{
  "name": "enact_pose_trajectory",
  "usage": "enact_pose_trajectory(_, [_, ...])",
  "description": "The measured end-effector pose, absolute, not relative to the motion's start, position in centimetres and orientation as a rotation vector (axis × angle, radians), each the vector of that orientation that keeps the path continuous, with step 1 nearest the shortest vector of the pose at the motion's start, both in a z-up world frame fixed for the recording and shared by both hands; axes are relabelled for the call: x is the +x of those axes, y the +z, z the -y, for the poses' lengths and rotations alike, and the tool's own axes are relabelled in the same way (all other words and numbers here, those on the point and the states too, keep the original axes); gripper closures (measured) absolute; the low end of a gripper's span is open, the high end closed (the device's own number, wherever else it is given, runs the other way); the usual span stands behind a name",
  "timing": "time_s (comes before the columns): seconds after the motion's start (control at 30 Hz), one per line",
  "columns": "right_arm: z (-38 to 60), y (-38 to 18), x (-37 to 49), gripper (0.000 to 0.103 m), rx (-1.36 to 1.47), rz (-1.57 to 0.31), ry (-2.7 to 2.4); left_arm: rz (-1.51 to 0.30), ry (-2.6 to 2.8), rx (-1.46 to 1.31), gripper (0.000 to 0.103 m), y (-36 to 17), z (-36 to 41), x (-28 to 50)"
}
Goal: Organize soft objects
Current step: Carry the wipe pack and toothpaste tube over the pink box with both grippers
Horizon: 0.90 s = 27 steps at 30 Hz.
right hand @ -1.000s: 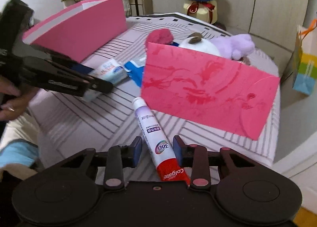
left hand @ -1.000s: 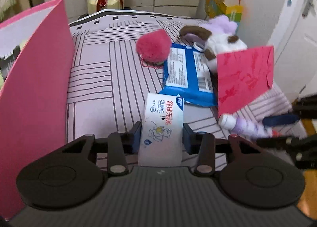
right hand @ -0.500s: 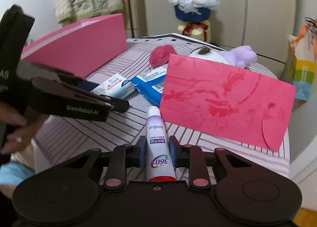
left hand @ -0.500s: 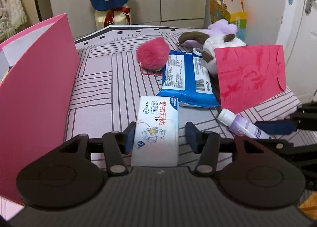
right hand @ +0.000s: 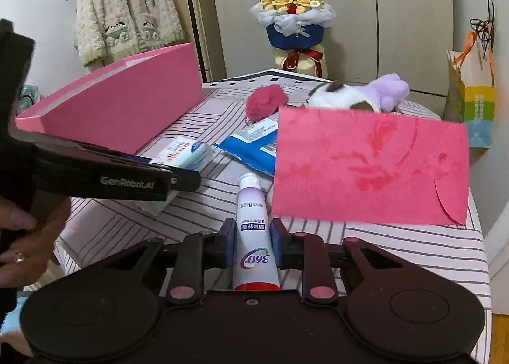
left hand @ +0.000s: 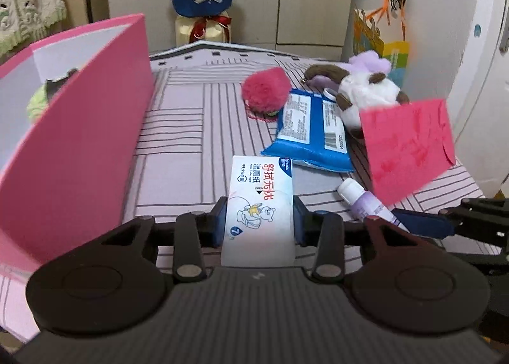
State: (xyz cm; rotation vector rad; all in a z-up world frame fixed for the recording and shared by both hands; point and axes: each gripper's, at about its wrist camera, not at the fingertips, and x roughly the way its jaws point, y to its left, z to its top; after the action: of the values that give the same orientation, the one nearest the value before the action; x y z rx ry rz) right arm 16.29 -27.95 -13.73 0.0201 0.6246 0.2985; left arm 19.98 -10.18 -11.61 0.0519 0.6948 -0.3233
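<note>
Tabletop under a striped cloth; at its left edge stands a large pink box, open at the top, probably the bin for sorting. Right of centre: a red envelope leaning upright, a white-and-purple plush toy behind it, a blue wipes pack lying flat, a pink pompom just beside it. Left tongs: closed onto the near end of a small white tissue pack; pads touching both long sides; far end points toward the wipes pack. Judged light and squashy, slick film wrapper; grip across the narrow width, near the middle, so it does not fold or slide. Right tongs: closed on a toothpaste tube at mid-body, cap pointing away. Tube judged soft, dents under pressure; hold lightly, clear of the cap. Neither item is in the box yet.
</note>
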Motion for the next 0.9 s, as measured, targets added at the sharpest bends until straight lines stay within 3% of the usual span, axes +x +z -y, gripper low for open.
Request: enact_pose_trajectory(0.9, [25.8,-10.5,13.3,0.075,-0.043,-0.644,0.344,-0.777,-0.459,-0.071,0.064,-7.7,2.3,14.1])
